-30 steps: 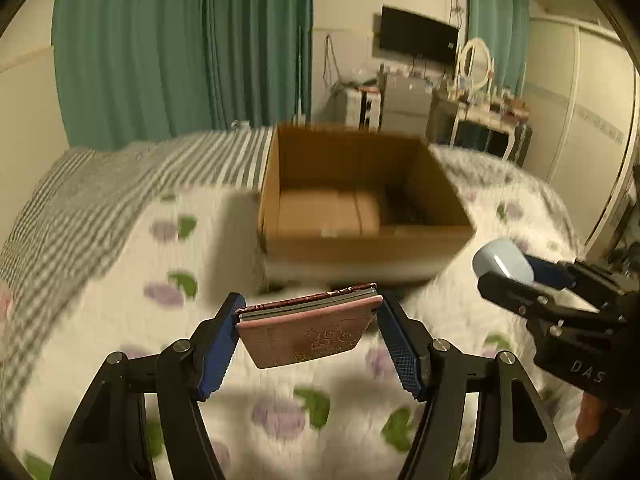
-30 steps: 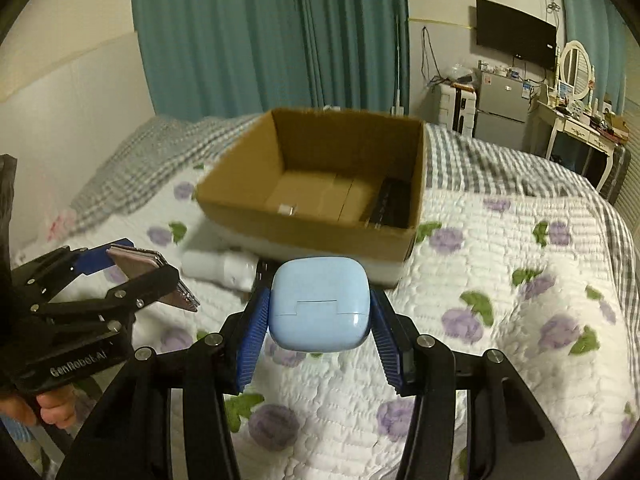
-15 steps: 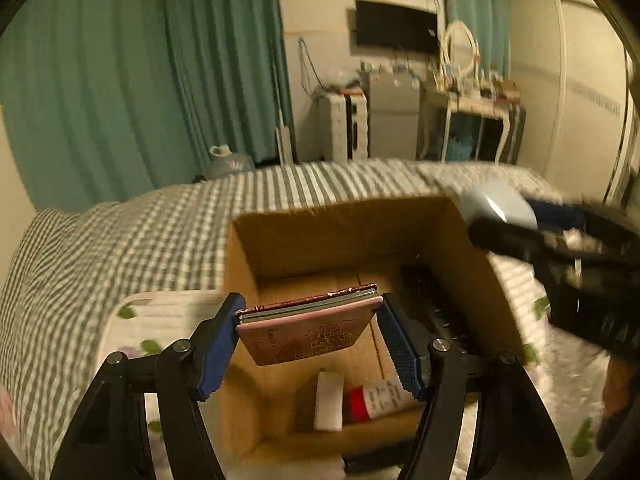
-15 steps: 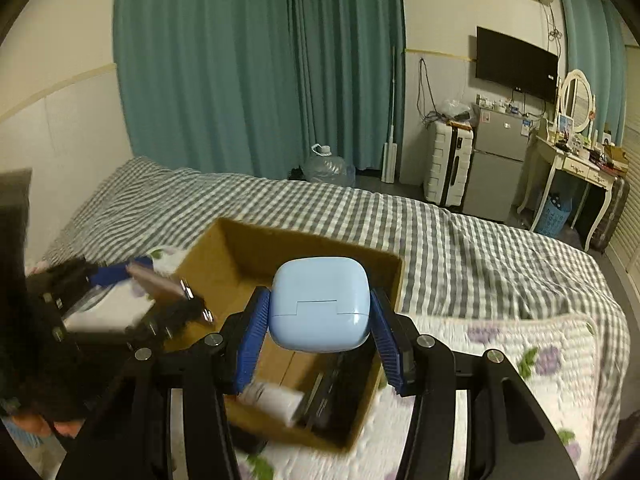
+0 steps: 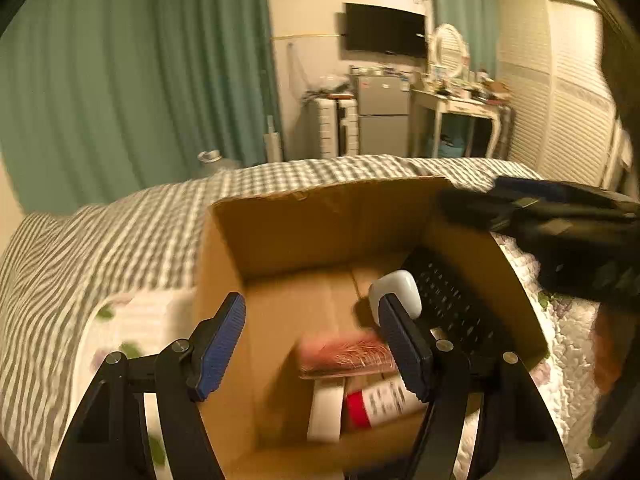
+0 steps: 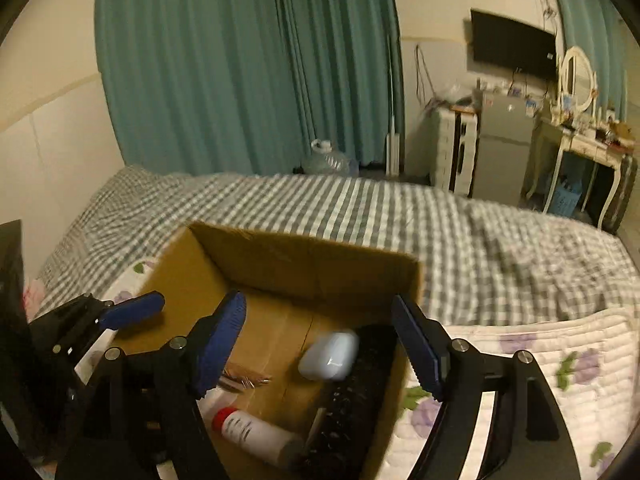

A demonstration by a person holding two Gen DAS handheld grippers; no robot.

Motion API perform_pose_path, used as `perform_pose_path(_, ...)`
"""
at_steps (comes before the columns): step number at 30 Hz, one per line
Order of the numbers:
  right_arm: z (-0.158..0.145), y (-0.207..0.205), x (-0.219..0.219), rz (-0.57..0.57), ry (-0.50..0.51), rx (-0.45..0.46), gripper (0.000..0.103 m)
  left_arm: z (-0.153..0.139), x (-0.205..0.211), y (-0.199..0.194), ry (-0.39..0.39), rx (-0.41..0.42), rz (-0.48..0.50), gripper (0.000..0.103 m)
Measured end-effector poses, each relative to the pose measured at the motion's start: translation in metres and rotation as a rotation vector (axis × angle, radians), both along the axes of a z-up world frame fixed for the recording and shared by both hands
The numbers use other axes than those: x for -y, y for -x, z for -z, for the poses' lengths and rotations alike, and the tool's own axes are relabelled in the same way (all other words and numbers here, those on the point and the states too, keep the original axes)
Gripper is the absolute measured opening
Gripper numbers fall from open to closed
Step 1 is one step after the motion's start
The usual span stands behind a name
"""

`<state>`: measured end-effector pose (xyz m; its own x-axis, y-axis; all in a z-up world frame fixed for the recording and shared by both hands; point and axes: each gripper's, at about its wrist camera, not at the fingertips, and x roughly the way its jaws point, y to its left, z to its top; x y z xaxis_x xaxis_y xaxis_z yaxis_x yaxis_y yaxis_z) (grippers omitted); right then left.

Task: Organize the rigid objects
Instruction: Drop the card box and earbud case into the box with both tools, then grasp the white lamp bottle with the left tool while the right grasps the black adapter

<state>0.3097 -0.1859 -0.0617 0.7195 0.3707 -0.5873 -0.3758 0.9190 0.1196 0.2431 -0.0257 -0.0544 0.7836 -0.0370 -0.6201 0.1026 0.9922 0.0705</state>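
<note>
An open cardboard box [image 5: 320,220] [image 6: 304,264] sits on the bed. My left gripper [image 5: 312,344] is open and empty above it. The pink booklet [image 5: 344,354] lies blurred inside the box; it also shows in the right wrist view [image 6: 244,378]. My right gripper [image 6: 320,344] is open and empty over the box. The pale blue case [image 6: 328,356] is blurred inside the box beside a black keyboard [image 6: 352,404]; the case also shows in the left wrist view [image 5: 396,294]. A white bottle with a red cap [image 6: 248,428] lies on the box floor.
The bed has a grey checked cover [image 6: 360,208] and a floral quilt [image 6: 560,364]. Teal curtains [image 6: 240,60], a small fridge [image 6: 500,148] and a white dressing table [image 6: 580,140] stand beyond the bed. A white block [image 5: 326,408] lies in the box.
Both grippers have opened over the box. The pink booklet and the pale blue case have left the fingers and are now inside the box.
</note>
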Motion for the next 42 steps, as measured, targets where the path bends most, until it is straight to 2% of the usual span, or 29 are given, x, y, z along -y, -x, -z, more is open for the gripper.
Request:
perform_pose_path(1,-0.008,0.011,0.007,0.005,-0.003,0.014,0.076,-0.002,-0.001,0.010,0.010,-0.004,-0.012,0.072)
perform_pose_path(3,-0.017,0.032,0.017,0.011,-0.003,0.031,0.084,-0.005,-0.004,0.034,0.023,0.000,-0.015,0.072)
perform_pose_path(7,-0.015,0.083,0.037,0.057,0.013,0.045,0.087,-0.002,-0.008,0.087,-0.006,0.023,-0.031,0.072)
perform_pose_path(11,0.008,0.124,0.040,0.074,0.049,0.019,0.088,0.018,-0.022,0.121,0.021,-0.019,-0.063,0.072)
perform_pose_path(15,0.038,0.145,0.031,0.070,0.070,-0.068,0.088,0.039,-0.032,0.135,-0.005,-0.072,-0.111,0.072)
perform_pose_path(20,0.049,0.157,0.018,0.041,0.098,-0.086,0.088,0.050,-0.037,0.128,-0.048,-0.123,-0.105,0.072)
perform_pose_path(23,0.053,0.157,0.016,0.025,0.093,-0.097,0.088,0.049,-0.031,0.115,-0.144,-0.146,-0.030,0.072)
perform_pose_path(25,0.059,0.152,0.017,0.018,0.079,-0.128,0.088,0.053,-0.029,0.104,-0.241,-0.163,0.025,0.072)
perform_pose_path(28,0.069,0.144,0.018,0.013,0.046,-0.177,0.088,0.066,-0.032,0.086,-0.295,-0.213,0.081,0.072)
perform_pose_path(32,0.078,0.137,0.014,0.005,0.043,-0.210,0.088,0.088,-0.035,0.070,-0.266,-0.268,0.142,0.072)
perform_pose_path(38,0.094,0.128,0.001,0.003,0.093,-0.245,0.088,0.104,-0.032,0.055,-0.219,-0.298,0.245,0.070)
perform_pose_path(40,0.098,0.127,-0.004,-0.001,0.108,-0.253,0.088,0.116,-0.027,0.055,-0.253,-0.329,0.266,0.068)
perform_pose_path(41,0.099,0.128,-0.007,-0.006,0.111,-0.257,0.088,0.119,-0.024,0.059,-0.277,-0.330,0.265,0.063)
perform_pose_path(42,0.100,0.129,-0.009,-0.011,0.115,-0.259,0.088,0.119,-0.023,0.063,-0.285,-0.334,0.258,0.050)
